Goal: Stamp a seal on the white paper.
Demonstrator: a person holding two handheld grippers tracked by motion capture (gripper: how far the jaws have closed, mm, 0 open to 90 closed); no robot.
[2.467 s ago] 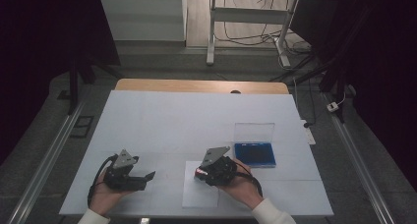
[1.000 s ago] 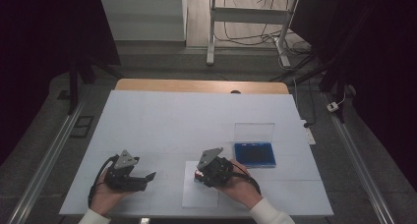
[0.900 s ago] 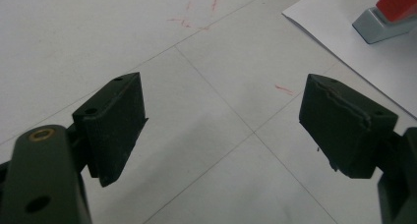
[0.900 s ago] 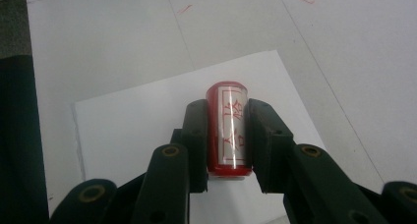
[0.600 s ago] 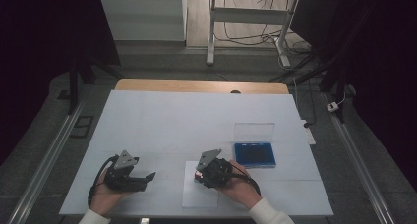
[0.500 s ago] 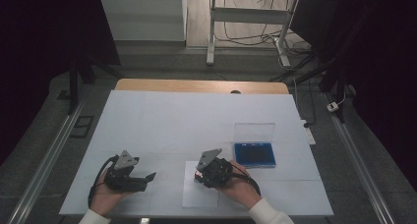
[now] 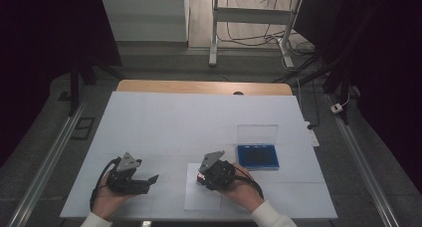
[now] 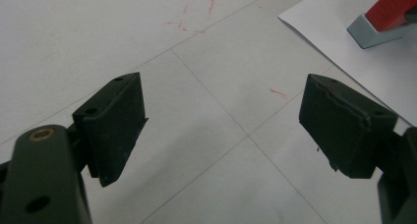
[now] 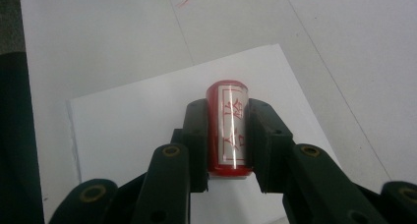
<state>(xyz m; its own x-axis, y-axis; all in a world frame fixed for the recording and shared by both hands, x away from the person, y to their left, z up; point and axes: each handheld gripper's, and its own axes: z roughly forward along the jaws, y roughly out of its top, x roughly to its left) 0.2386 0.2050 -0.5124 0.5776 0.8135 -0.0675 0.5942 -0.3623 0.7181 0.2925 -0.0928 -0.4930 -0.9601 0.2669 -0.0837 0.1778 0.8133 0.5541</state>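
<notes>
Near the front edge of the white table [image 7: 209,117], the right gripper [image 9: 227,135] has its two black jaws closed on a red cylindrical stamp with a clear label of red characters [image 9: 229,128], held over a white sheet of paper [image 9: 142,126]. The stamp's lower end is hidden behind the jaws, so whether it touches the paper cannot be told from the right gripper view; in the high view the hand covers most of it and only a speck of red shows. The left gripper [image 8: 221,121] hovers over bare table just left of the sheet, jaws spread wide with nothing between them. Its view cuts off the stamp at the top right corner. A flat blue ink pad with an open clear lid [image 7: 258,156] lies right of the right gripper; its surface detail is too small to make out.
</notes>
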